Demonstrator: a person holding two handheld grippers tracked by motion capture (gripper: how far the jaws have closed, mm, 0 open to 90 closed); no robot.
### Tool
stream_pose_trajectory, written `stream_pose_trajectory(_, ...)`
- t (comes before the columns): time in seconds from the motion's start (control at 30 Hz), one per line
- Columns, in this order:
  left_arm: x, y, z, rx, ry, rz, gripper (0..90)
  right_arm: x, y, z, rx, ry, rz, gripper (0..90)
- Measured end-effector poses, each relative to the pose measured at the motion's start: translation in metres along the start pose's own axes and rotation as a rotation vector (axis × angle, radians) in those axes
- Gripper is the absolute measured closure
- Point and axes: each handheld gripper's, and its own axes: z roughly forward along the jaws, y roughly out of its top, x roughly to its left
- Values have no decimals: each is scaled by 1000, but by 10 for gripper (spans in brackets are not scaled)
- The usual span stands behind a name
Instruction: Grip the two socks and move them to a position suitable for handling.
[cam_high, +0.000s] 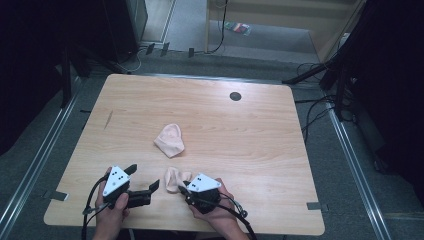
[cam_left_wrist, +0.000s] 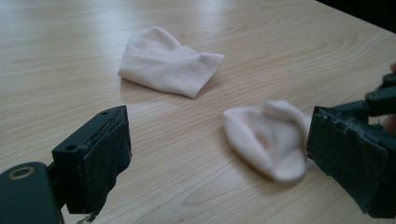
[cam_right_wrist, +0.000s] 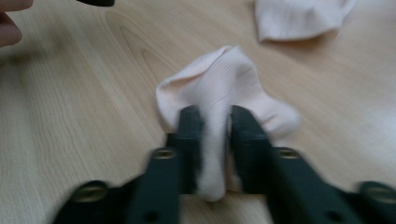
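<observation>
Right gripper (cam_right_wrist: 215, 140) at the table's (cam_high: 260, 135) near edge, jaws pinched on a fold of the near sock (cam_right_wrist: 224, 88), left gripper (cam_high: 143, 181) beside it, jaws wide apart and empty, far sock (cam_high: 169, 140) at mid-table

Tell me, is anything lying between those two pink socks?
No. In the high view, only bare wood of the table separates the far sock from the near sock, which the right gripper pinches.
</observation>
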Motion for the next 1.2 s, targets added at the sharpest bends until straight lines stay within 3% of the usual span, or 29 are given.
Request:
stream_pose_trajectory(0.07,2,-1,1,5,-3,-7,69,-5,0,-2,-5,-7,42,541)
stream_pose_trajectory(0.13,3,-1,2,17,3,-16,72,-12,6,-14,-49,-26,112,506)
stream_pose_trajectory(0.23,2,-1,8,47,32,-34,182,-15,12,-27,-82,-85,189,592)
stream_pose_trajectory(0.3,0,-2,15,82,21,-41,219,-11,16,-26,-54,-103,226,629)
stream_pose_trajectory(0.43,0,-4,28,146,-15,-77,304,5,20,-6,0,-104,239,629)
stream_pose_trajectory(0.5,0,-4,31,157,-31,-81,347,8,22,1,2,-110,257,613)
stream_pose_trajectory(0.6,0,-5,36,177,-63,-73,431,11,25,12,24,-114,239,610)
stream_pose_trajectory(0.7,-2,-6,44,230,-75,-54,523,11,21,23,60,-120,240,674)
stream_pose_trajectory(0.8,-4,-6,48,254,-83,-37,673,10,16,26,61,-120,241,825)
stream_pose_trajectory(0.83,-5,-5,49,259,-87,-32,761,7,16,23,45,-115,245,849)
stream_pose_trajectory(0.9,-4,-5,49,266,-124,-28,796,6,16,20,36,-111,254,852)
stream_pose_trajectory(0.97,-4,-5,49,262,-124,-14,882,-1,16,10,-9,-98,295,852)
stream_pose_trajectory(1.07,-4,-6,47,263,-115,2,900,-11,14,-9,-74,-95,342,846)
stream_pose_trajectory(1.2,-4,-6,47,254,-104,-3,900,-26,2,-34,-104,-124,395,835)
